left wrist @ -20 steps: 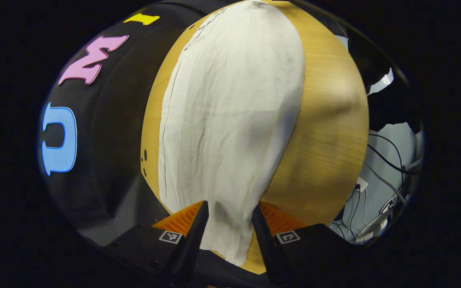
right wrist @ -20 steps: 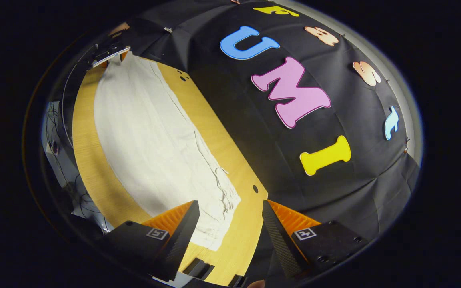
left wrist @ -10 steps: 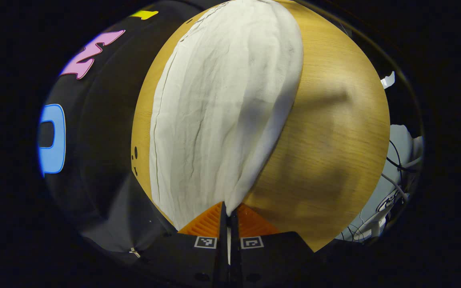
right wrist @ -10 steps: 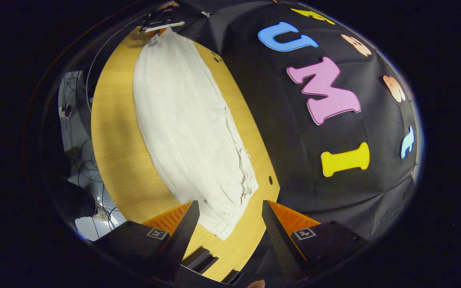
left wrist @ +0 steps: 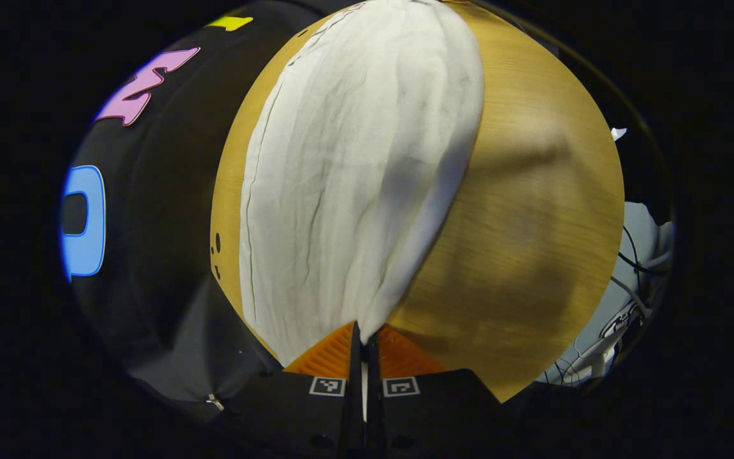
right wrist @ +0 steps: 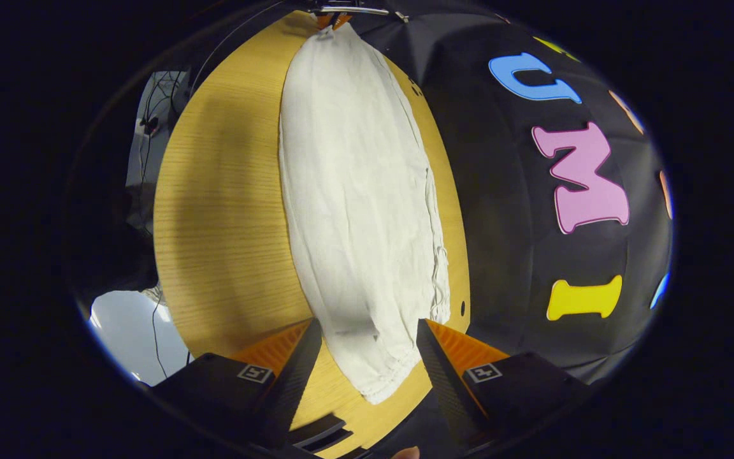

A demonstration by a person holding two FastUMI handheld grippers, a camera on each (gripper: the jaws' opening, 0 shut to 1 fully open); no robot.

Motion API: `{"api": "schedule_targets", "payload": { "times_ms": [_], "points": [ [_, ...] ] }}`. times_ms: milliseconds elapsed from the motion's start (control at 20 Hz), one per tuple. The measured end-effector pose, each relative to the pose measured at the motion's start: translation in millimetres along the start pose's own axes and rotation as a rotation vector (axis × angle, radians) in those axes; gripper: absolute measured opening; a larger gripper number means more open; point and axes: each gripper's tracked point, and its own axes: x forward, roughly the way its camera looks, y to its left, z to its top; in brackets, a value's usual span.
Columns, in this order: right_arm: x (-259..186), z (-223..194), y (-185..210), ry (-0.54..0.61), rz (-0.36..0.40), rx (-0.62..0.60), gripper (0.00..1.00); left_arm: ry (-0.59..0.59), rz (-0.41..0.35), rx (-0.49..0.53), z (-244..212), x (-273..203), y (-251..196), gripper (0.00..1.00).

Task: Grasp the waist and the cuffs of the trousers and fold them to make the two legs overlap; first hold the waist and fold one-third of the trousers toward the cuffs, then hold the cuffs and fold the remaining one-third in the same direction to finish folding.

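Cream trousers lie stretched lengthwise on the wooden table. My left gripper is shut on their near end, the cuff end, with cloth pinched between the fingers. In the right gripper view the trousers run away from me across the table. My right gripper stands open, its fingers straddling the gathered waist end just above the cloth. At the far end of the trousers, the left gripper holds the cuffs.
The black cloth wall runs close along one long side of the table. Small holes mark the tabletop near that edge. Past the other table edge are cables on a pale floor.
My left gripper closed on the cuff end and has since held still. My right gripper swung round until its open fingers straddle the waist end.
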Motion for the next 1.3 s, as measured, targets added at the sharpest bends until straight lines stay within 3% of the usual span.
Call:
{"api": "schedule_targets", "payload": {
  "times_ms": [150, 250, 350, 450, 500, 600, 650, 750, 850, 950, 1300],
  "points": [
    [17, 1, -9, -0.01, 0.014, -0.044, 0.93, 0.008, 0.005, 0.011, 0, 1, 1, 0.07],
    [28, 0, -9, -0.002, 0.04, -0.055, 0.87, 0.012, 0.01, 0.011, -1, 0, 2, 0.07],
    [35, 1, -3, 0.006, 0.072, -0.065, 0.68, 0.01, 0.01, 0.002, -1, 0, 1, 0.07],
    [40, -4, 8, 0.042, 0.12, -0.065, 0.36, 0.003, 0.027, 0.006, -1, 2, 3, 0.07],
    [41, -4, 8, 0.047, 0.121, -0.074, 0.12, 0.002, 0.043, 0.006, -2, 2, 4, 0.07],
    [34, -2, 12, 0.049, 0.149, -0.065, 0.13, -0.015, 0.07, 0.005, -1, 2, 5, 0.07],
    [32, -5, 14, 0.053, 0.165, -0.047, 0.06, -0.025, 0.075, 0.003, -1, 2, 4, 0.06],
    [23, -6, 18, 0.052, 0.198, 0.0, 0.05, -0.049, 0.05, -0.026, 1, 0, 0, 0.05],
    [12, -1, 7, 0.037, 0.17, 0.022, 0.05, -0.058, -0.007, -0.091, -3, -7, -12, 0.05],
    [-3, 5, -1, 0.024, 0.162, 0.06, 0.05, -0.072, -0.018, -0.131, -9, -23, -16, 0.05],
    [-15, 30, -87, -0.014, 0.105, 0.139, 0.05, -0.14, 0.046, -0.194, -6, -75, 41, 0.05]
  ]
}}
